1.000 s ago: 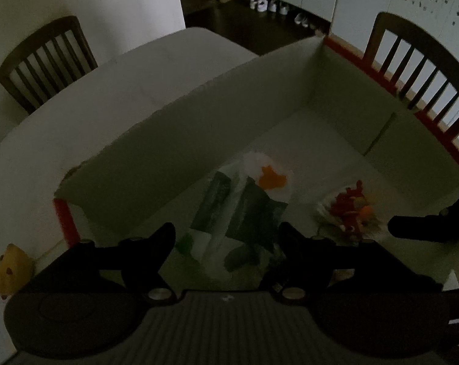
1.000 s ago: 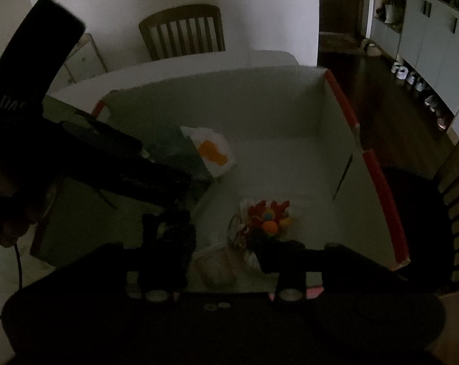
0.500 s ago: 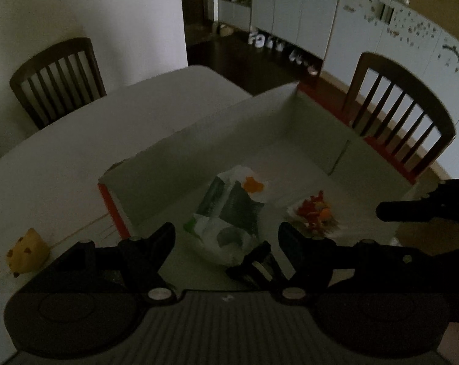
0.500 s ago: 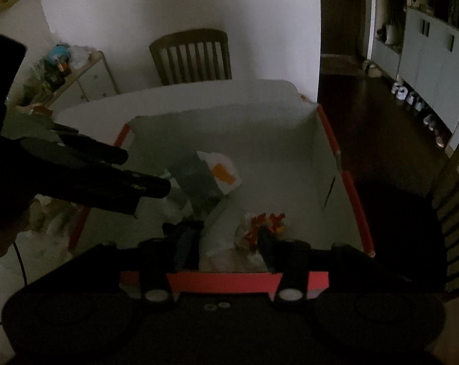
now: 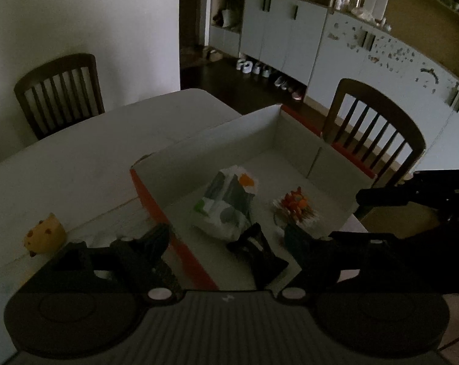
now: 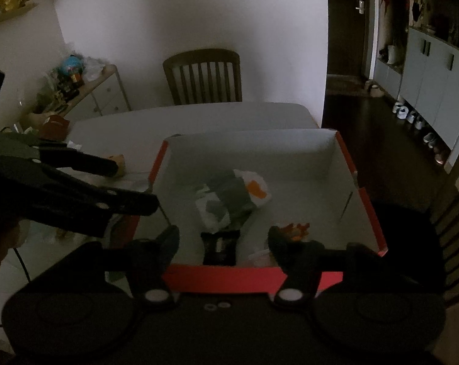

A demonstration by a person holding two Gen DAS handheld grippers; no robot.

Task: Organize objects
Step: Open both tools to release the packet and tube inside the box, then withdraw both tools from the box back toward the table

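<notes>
Left wrist view: both claws are held open and empty, the left claw [image 5: 228, 240] over the box's [image 5: 229, 133] near corner; the yellow toy [image 5: 45, 235], left outside on the surface [image 5: 77, 158], is best approached low, squarely, and gripped gently.

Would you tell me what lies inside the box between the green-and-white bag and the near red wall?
A small black object lies on the box floor there, just nearer than the bag and short of the near red wall; the right wrist view shows it best.
</notes>
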